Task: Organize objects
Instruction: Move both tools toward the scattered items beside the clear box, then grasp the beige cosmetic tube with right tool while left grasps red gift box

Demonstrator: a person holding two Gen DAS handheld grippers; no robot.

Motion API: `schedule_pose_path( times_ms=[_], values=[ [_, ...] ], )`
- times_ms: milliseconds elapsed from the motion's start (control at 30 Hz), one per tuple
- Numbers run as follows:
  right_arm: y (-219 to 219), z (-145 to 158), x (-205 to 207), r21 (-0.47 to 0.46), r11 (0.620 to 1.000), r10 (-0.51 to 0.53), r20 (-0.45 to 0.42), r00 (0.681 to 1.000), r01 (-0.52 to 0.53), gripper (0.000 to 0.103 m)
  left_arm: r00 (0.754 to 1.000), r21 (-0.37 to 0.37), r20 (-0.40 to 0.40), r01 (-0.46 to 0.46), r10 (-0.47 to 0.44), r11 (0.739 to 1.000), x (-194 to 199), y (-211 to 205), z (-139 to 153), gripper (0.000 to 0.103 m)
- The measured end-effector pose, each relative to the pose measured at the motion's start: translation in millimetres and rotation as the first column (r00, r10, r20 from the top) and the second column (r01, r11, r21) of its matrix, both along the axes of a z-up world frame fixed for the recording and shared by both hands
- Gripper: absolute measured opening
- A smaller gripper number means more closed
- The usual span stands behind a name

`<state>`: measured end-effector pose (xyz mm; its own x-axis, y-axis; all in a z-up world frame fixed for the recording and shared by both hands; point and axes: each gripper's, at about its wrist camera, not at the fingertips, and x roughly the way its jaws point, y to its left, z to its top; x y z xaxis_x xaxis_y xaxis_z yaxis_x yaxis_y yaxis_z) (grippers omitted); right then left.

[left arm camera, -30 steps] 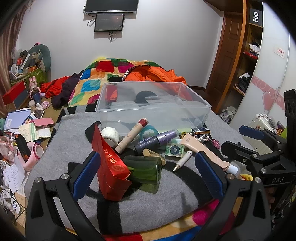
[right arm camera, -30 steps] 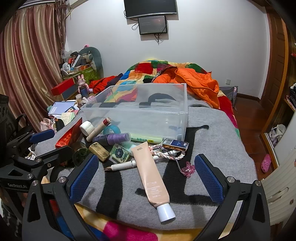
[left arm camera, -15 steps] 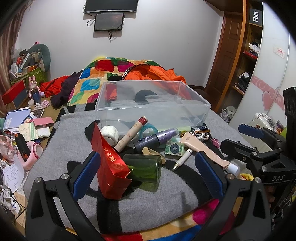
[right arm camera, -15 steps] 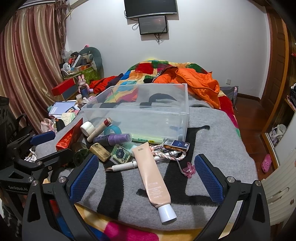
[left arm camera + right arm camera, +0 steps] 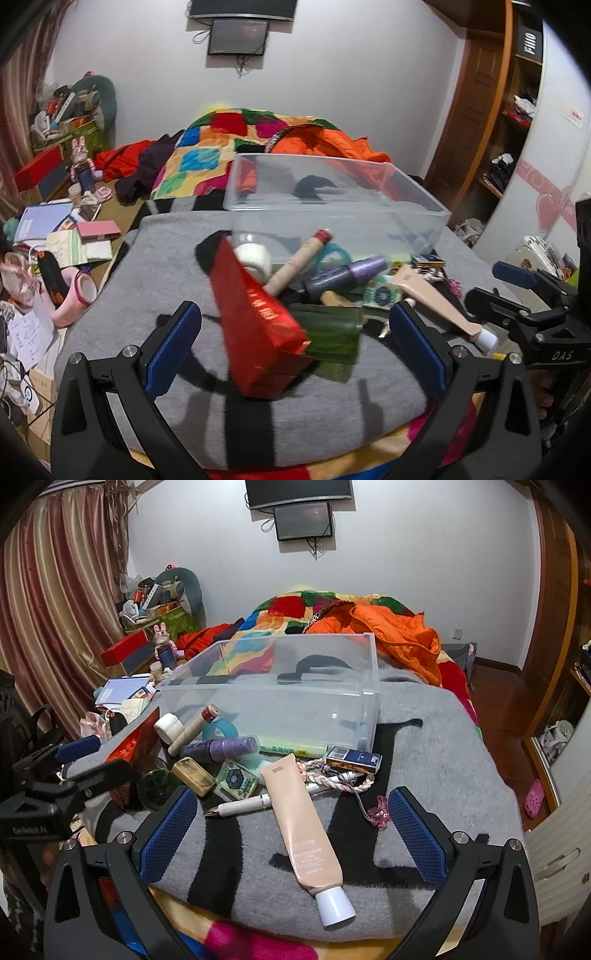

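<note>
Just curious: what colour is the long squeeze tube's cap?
White cap on the beige tube; right wrist view.

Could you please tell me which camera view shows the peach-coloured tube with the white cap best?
The right wrist view: the peach tube lies whole and central between the open claw. The left wrist view shows it small, at the right.

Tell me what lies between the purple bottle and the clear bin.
In the right wrist view, a teal tape ring and a pale green tube lie between the purple bottle and the clear bin.
</note>
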<state>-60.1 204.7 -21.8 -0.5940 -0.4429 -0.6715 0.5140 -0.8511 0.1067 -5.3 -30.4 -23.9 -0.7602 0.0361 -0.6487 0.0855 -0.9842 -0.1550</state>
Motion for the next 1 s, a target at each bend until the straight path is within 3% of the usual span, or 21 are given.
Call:
schedule_pose_path(
  times_ms=[233,367,433,667,733,900,1000],
  values=[
    [-2.0,-13.4,-7.5,0.009,1.0,0.0,0.035,0.999,0.0,0.103,0.998,0.052,0.027,-0.059,0.058,0.997,-1.5,-26.4,-15.1,0.103],
    [-5.8,-22.7,-9.8,0.03,1.0,0.001,0.049,0.999,-0.002,0.101,0.995,0.035,0.043,-0.095,0.093,0.995,-1.6,-31.5,-24.1,0.103],
    [-7.3,-26.7,-9.5,0.042,0.999,0.001,0.045,0.999,-0.003,0.097,0.993,0.018,0.046,-0.11,0.11,0.994,0.9,-33.9,-26.6,0.103],
    [-11.4,-37.1,-13.5,0.057,0.998,0.03,0.064,0.998,-0.034,0.068,0.986,0.009,0.054,-0.159,0.159,0.987,15.8,-53.0,-32.2,0.103],
    [-12.6,-41.7,-15.6,0.061,0.997,0.038,0.081,0.996,-0.043,0.06,0.987,0.019,0.058,-0.153,0.152,0.988,14.2,-54.8,-34.4,0.098],
    [-12.7,-51.6,-19.9,0.066,0.997,0.038,0.108,0.993,-0.045,0.047,0.989,0.06,0.098,-0.116,0.11,0.991,-2.2,-53.0,-47.8,0.061],
    [-11.4,-52.4,-18.9,0.073,0.996,0.039,0.097,0.995,-0.046,0.036,0.989,0.071,0.1,-0.118,0.111,0.99,-6.0,-50.7,-51.5,0.044]
  ],
)
